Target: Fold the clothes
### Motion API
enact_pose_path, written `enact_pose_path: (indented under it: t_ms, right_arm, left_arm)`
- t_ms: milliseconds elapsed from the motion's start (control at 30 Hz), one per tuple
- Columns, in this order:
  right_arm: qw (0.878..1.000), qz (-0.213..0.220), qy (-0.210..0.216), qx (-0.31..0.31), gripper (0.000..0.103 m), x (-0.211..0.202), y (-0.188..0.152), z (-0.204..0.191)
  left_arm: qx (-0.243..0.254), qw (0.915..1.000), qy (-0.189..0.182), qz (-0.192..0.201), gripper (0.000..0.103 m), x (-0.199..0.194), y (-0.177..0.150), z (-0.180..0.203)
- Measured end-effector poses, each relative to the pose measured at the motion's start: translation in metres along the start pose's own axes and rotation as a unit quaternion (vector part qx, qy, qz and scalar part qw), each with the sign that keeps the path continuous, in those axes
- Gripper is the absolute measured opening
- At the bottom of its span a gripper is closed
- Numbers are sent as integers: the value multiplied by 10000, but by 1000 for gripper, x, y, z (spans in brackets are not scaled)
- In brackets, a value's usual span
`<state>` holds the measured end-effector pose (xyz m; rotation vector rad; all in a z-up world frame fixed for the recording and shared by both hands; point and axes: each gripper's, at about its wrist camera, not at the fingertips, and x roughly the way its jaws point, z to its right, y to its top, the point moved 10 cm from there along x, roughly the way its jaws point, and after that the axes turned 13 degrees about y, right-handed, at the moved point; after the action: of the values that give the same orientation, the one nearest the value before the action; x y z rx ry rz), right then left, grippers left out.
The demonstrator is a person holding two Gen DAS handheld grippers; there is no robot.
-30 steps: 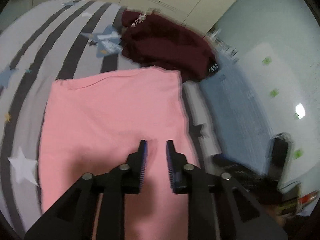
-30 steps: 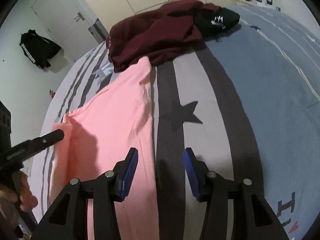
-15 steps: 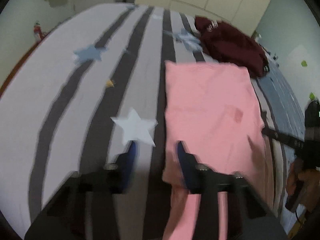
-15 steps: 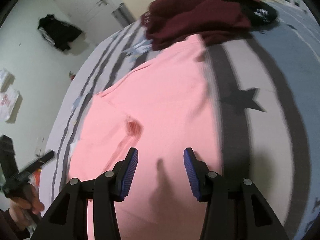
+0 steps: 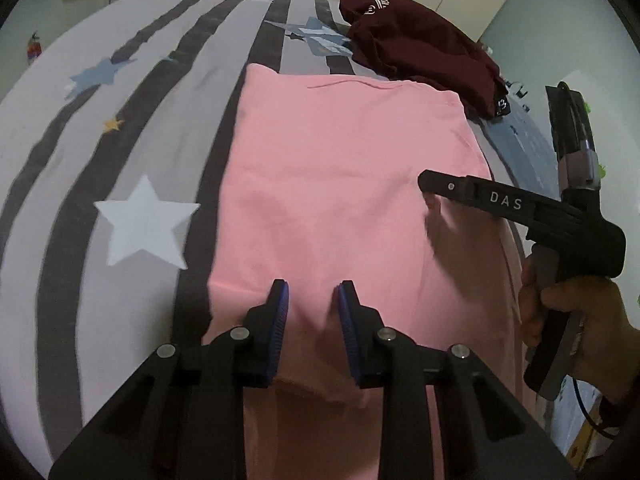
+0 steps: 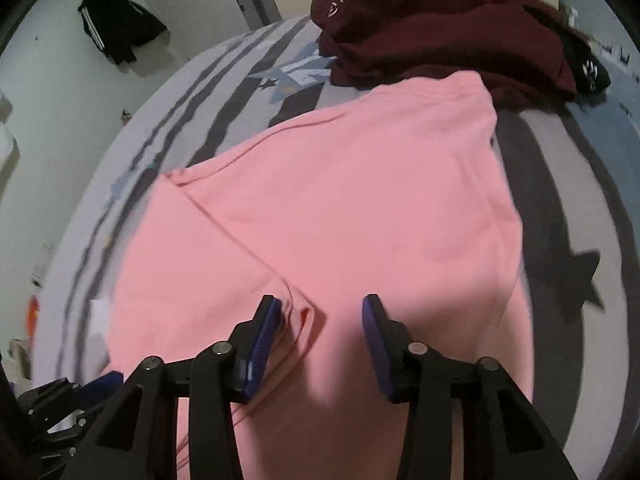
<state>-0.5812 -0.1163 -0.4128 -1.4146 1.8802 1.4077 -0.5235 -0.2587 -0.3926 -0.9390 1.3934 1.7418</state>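
Observation:
A pink garment [image 5: 340, 184] lies spread flat on the striped bed [image 5: 120, 140], partly folded, with a diagonal folded edge across it in the right wrist view [image 6: 320, 200]. My left gripper [image 5: 312, 296] hovers open over the garment's near left part, nothing between its blue pads. My right gripper [image 6: 322, 312] is open above the garment's near edge, close to a sleeve cuff [image 6: 300, 312]. In the left wrist view the other gripper [image 5: 520, 208], held by a hand [image 5: 576, 312], reaches in over the garment's right side.
A dark red garment [image 5: 420, 48] lies crumpled at the far end of the bed, with a black item [image 6: 588, 72] beside it. Wardrobe doors stand behind. A black jacket [image 6: 116, 36] hangs on the left wall. Grey and blue bedding [image 6: 580, 240] extends to the right.
The left gripper has swung left and back onto the garment's near left part. The right gripper has moved left from the bare bedding onto the pink garment. Both stay open.

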Motion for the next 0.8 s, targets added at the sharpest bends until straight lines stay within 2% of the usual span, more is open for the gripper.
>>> enact_pose_path:
  t_ms: [133, 267, 367, 500, 567, 667, 733, 800]
  right_arm:
    - [9994, 230, -15, 260, 38, -10, 10, 19]
    - [9986, 299, -16, 426, 38, -19, 13, 34]
    - [9985, 348, 297, 314, 38, -28, 14, 21]
    - [9953, 262, 935, 49, 39, -36, 0, -13]
    - [9944, 178, 1032, -169, 39, -35, -11, -28]
    - [9945, -28, 969, -384, 39, -24, -28, -36]
    - [9971, -124, 694, -281, 38, -16, -33, -23]
    - [9980, -63, 620, -36, 29, -15, -31, -7]
  left_arm:
    - [-242, 9991, -339, 103, 23, -13, 5, 2]
    - [-377, 9983, -372, 248, 23, -34, 6, -10]
    - [-401, 9986, -284, 210, 23, -37, -1, -22]
    - [7, 10000, 10, 79, 23, -21, -16, -21]
    - [198, 9998, 44, 49, 23, -11, -21, -15]
    - [342, 9994, 93, -48, 23, 5, -26, -4]
    - [349, 9993, 76, -51, 23, 8, -27, -1]
    - [350, 9994, 39, -64, 23, 8, -28, -1]
